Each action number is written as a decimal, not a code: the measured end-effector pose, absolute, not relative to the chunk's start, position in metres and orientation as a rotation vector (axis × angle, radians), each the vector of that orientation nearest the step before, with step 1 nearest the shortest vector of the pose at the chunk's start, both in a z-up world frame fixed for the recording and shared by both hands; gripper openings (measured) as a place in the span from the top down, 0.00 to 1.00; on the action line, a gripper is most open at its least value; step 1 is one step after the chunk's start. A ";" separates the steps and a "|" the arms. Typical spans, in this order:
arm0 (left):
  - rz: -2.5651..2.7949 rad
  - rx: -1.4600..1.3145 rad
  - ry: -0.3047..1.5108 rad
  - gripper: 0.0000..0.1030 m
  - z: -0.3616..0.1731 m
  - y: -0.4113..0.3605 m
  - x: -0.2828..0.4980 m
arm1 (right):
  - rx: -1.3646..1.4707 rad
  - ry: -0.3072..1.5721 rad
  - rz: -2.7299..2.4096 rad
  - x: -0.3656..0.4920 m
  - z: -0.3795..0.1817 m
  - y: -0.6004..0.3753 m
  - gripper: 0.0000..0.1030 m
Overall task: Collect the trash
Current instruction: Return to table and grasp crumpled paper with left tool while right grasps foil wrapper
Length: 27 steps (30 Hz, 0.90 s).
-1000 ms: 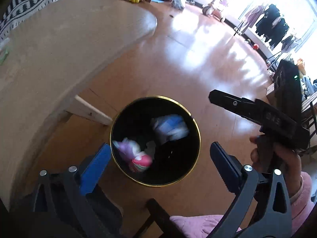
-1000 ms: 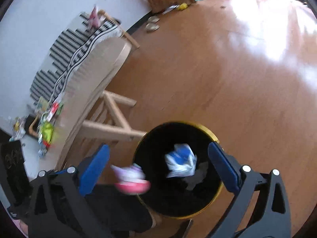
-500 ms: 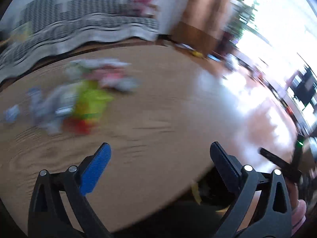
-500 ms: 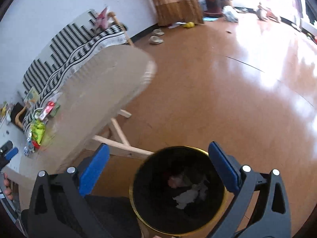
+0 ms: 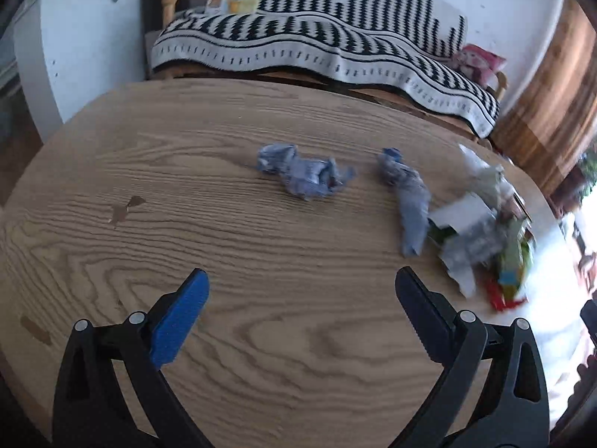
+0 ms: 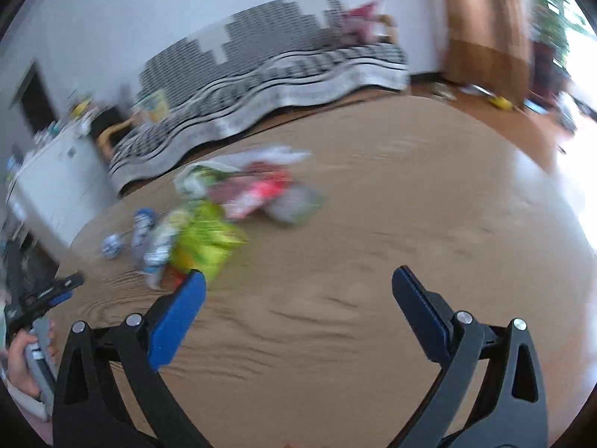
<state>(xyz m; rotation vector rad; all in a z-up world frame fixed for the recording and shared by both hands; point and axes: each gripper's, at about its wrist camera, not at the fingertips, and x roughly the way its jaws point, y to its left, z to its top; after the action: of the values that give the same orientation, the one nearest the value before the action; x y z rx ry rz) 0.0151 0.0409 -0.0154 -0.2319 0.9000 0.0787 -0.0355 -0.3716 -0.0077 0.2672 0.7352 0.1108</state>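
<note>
The left hand-held gripper (image 5: 300, 291) hangs above the wooden worktop (image 5: 231, 358) with its jaws spread wide and nothing between them. Ahead of it lie two crumpled blue-grey wrappers: one (image 5: 304, 175) near the middle of the worktop, the other (image 5: 408, 201) a little to its right, stretched lengthwise. Just beside that second wrapper, toward the worktop's right edge, sits a loose heap of trash (image 5: 481, 235) with white, grey, green and red pieces. The right hand-held gripper (image 6: 296, 291) is likewise wide open and empty over the same worktop (image 6: 373, 246); its view is blurred. There the heap (image 6: 238, 201) shows a yellow-green packet (image 6: 207, 240) nearest the blue left pad (image 6: 175, 321), with pink and white pieces behind it. A black-and-white striped blanket (image 5: 317, 43) covers the sofa beyond the worktop.
</note>
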 end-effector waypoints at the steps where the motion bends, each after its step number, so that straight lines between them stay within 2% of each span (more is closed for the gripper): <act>1: 0.082 -0.235 0.897 0.06 -0.018 0.043 0.020 | 0.245 0.736 0.137 -0.028 -0.007 -0.356 0.06; 10: 0.121 -0.206 0.913 0.06 -0.040 0.051 0.070 | 0.105 0.746 0.241 0.039 -0.012 -0.253 0.06; 17: 0.143 -0.157 0.928 0.06 -0.051 0.052 0.106 | 0.102 0.754 0.240 0.076 -0.022 -0.243 0.06; 19: 0.139 -0.152 0.922 0.06 -0.050 0.051 0.113 | 0.120 0.750 0.259 0.082 -0.024 -0.245 0.10; 21: 0.128 -0.142 0.907 0.07 -0.048 0.050 0.119 | 0.127 0.744 0.278 0.087 -0.023 -0.244 0.23; 23: 0.122 -0.128 0.901 0.13 -0.047 0.049 0.124 | 0.100 0.743 0.283 0.089 -0.024 -0.240 0.33; 25: 0.108 -0.135 0.904 0.37 -0.049 0.051 0.127 | 0.079 0.759 0.283 0.093 -0.027 -0.236 0.44; 27: 0.083 -0.144 0.911 0.54 -0.052 0.052 0.130 | 0.074 0.775 0.282 0.097 -0.032 -0.235 0.65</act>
<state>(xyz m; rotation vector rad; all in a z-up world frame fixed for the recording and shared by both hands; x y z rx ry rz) 0.1296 0.0519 -0.0518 -0.1439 0.9107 0.0832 0.0970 -0.2345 -0.0316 0.0738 0.7750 0.2817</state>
